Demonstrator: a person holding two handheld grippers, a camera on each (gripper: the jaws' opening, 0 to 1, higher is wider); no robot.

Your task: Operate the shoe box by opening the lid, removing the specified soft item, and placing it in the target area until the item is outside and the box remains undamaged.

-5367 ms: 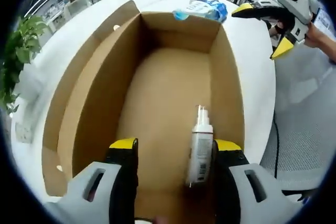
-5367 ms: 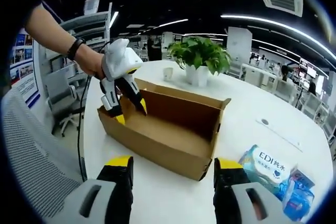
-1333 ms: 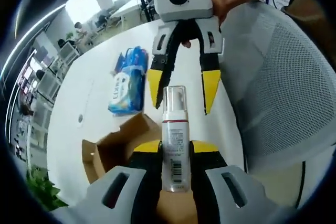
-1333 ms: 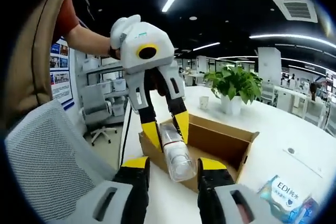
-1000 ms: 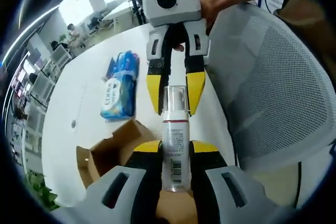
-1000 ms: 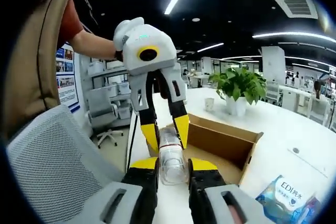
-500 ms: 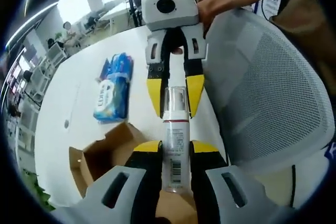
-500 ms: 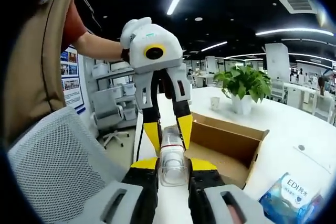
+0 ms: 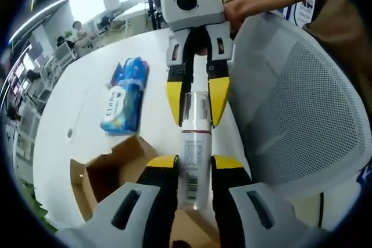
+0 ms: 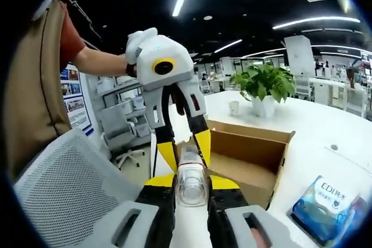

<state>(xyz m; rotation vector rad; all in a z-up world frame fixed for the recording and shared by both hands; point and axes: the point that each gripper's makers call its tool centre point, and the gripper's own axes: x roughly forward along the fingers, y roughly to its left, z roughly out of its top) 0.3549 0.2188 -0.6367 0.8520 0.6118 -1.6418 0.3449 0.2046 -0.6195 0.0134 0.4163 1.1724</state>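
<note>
Open brown cardboard box (image 10: 250, 155) sits on the smooth white table (image 9: 99, 74). Above its edge, both grippers clamp one slim cylindrical bottle (image 9: 195, 161): left gripper (image 9: 193, 169) around the labelled body, right gripper (image 10: 190, 187) apparently on the clear cap.

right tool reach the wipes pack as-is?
Probably not: the right tool is shut on the pump bottle, which the left tool also grips. The wipes pack lies clear on the table.
</note>
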